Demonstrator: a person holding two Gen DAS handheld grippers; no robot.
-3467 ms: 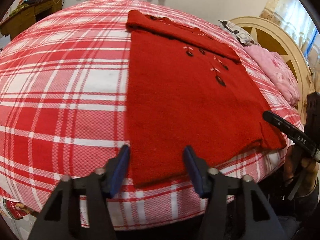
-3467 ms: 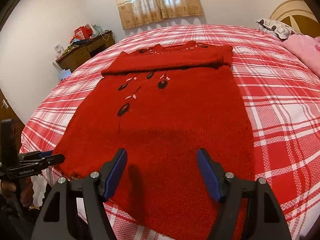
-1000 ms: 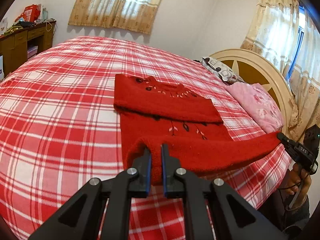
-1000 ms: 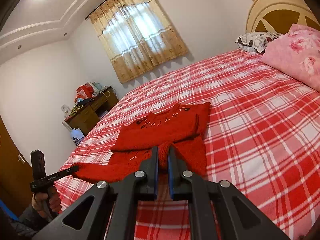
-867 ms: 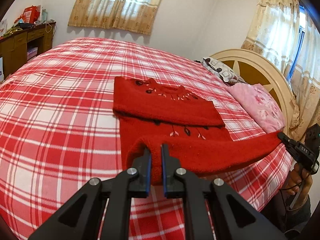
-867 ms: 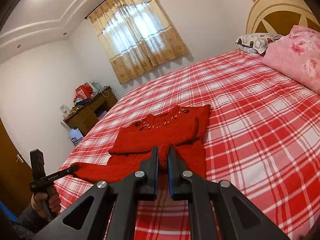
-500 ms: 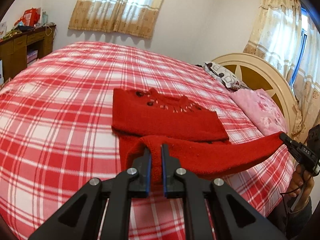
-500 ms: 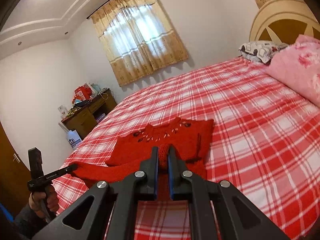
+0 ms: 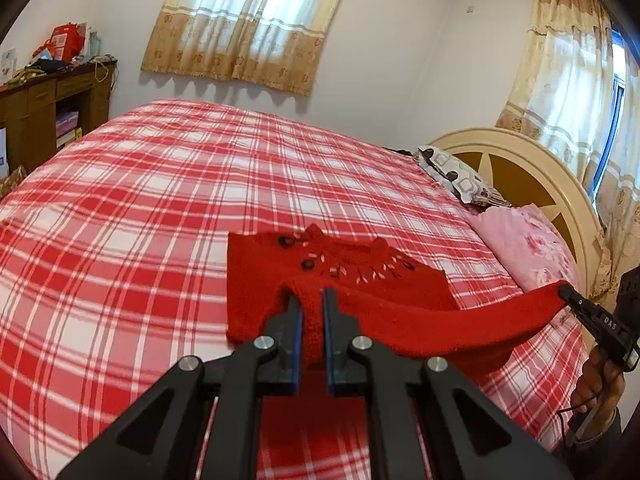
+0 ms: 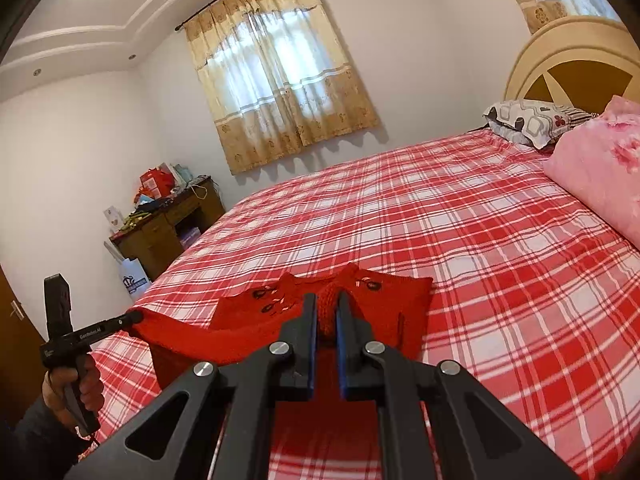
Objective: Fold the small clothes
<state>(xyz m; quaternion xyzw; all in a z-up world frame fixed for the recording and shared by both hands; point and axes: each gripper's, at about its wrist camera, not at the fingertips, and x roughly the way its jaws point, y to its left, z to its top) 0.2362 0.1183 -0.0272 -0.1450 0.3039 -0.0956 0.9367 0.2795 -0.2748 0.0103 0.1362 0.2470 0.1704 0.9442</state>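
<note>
left gripper (image 9: 311,304): clenched on the hem corner of the red sweater (image 9: 360,280), lifted above the bed (image 9: 160,200)
right gripper (image 10: 326,312): clenched on the other hem corner, same height
sweater: lies on the plaid bedspread near the foot edge, collar end flat, hem strung taut between both grippers
change: 3.5 s ago jaws stood open over a flat hem; now both are pinched, and the hem has travelled over the embroidered chest toward the collar
meaning: bottom-to-top fold looks well over halfway
next: lower the hem square onto the collar edge, then release
risk: thick knit may sag mid-span and land creased
</note>
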